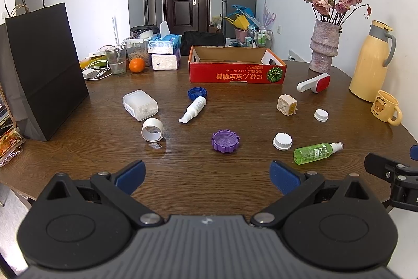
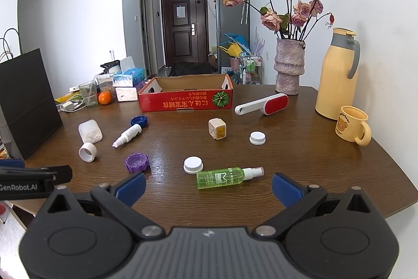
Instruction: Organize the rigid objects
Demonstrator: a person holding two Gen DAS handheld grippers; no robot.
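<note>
— Nothing sits in the red cardboard box [image 2: 186, 101] at upper centre of the frame; every small item lies loose on the worktop [image 2: 300, 156].

— And the lint brush [image 2: 262, 103]?

— Right of the box, handle pointing left, well away from both tools. Below it, the green spray bottle [image 2: 224, 177] lies on its side at lower centre of the right wrist view, long axis left to right, nozzle to the right.

— Which hand is nearer it?

— The right tongs [image 2: 209, 187], I judge: the bottle lies just ahead of them, roughly centred in the gap. Their jaws stand wide apart, holding nothing. From the left tongs [image 1: 207, 174], equally spread and empty, it lies off to the lower right; the purple cap [image 1: 225, 141] is straight ahead there.

— Smaller bits?

— A white cap [image 2: 192, 164] just left of the bottle, close enough to be nudged. The jaws already straddle the bottle's long axis, so I'd turn them to close across its width.
</note>
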